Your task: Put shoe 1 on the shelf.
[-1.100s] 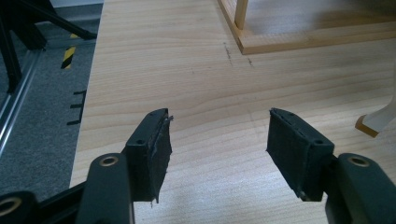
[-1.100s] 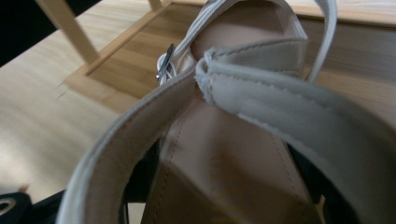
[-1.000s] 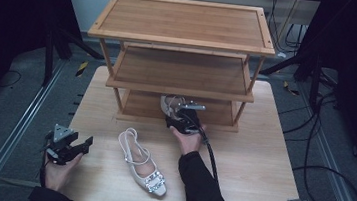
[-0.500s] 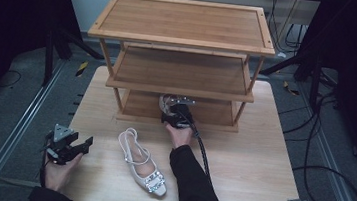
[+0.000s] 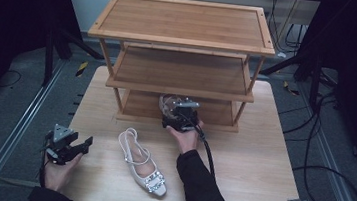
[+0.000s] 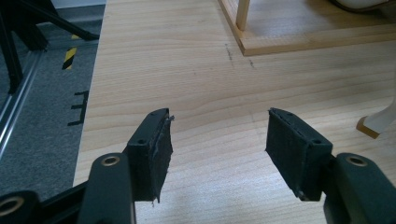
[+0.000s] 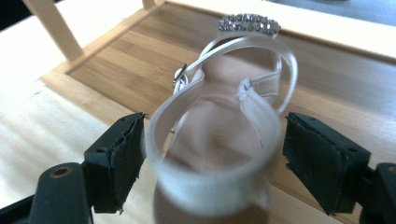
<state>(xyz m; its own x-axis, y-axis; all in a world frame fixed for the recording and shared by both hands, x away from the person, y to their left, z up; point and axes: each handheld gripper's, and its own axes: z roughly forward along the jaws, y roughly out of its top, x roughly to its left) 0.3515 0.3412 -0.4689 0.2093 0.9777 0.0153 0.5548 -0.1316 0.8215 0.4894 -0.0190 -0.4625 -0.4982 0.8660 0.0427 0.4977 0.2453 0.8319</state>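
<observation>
On the wooden table stands the three-tier wooden rack, the biggest thing before you, and your work is at its bottom shelf. One cream strappy shoe sits with its jewelled toe pointing into that shelf and its heel end toward you, about at the shelf's front edge. Your right gripper has its jaws spread wide either side of the heel strap; the left pad looks close to the strap, though whether it touches you cannot tell from the blur. The matching second shoe lies on the open table between your two hands, toe toward you, well apart from the rack. Your left gripper rests near the table's left edge with jaws wide and nothing between them. Judge the shoe as light, with a fairly stiff sole but thin, soft straps that will fold under a squeeze, and the jewelled trim as the delicate part. Better to take hold across the firmer heel cup or the sides of the sole than on a loose strap, and close gently so it does not twist or tip.
</observation>
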